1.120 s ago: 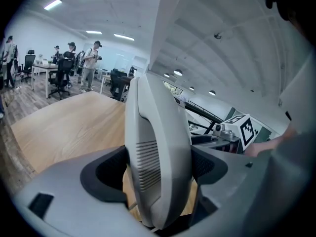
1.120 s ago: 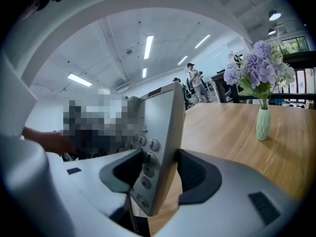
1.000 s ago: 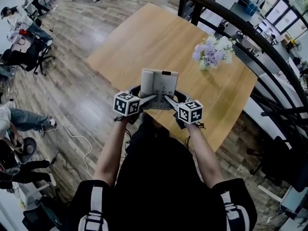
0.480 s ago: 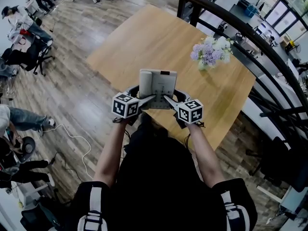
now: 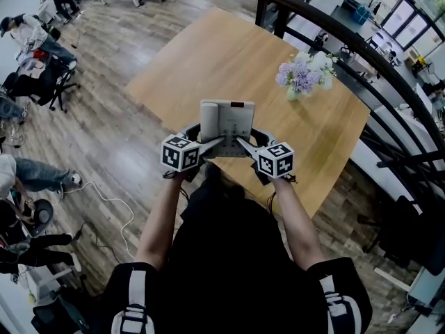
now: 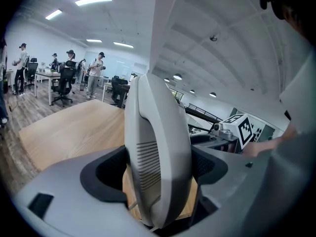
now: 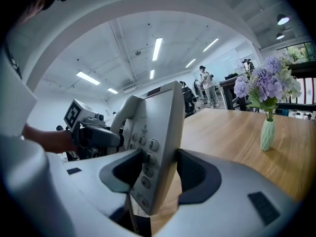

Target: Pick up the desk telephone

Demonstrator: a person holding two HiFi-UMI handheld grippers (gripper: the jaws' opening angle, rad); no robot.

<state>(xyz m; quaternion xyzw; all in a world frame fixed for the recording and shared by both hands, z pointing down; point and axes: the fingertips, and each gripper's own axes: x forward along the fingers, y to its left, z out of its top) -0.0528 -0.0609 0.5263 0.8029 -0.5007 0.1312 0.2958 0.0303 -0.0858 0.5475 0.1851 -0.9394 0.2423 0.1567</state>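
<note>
Got the desk telephone (image 5: 227, 127) btwn my two grippers, over the near edge of the table (image 5: 208, 54), just ahead of me. My L gripper (image 5: 214, 143) is clamped on the handset side. In the left gripper view the handset (image 6: 158, 147) fills the gap, w/ both dark pads (image 6: 106, 174) pressed on it. My R gripper (image 5: 241, 143) pinches the keypad side. In the right gripper view the keypad (image 7: 147, 154) edge is wedged btwn the pads. Can't tell if the phone's base is clear of the wood. Vase w/ purple-white flowers (image 5: 304, 75) stands further out on the table, off to the right, well apart from the phone. Black railing (image 5: 348, 40) runs past the table's far-right side.
</note>
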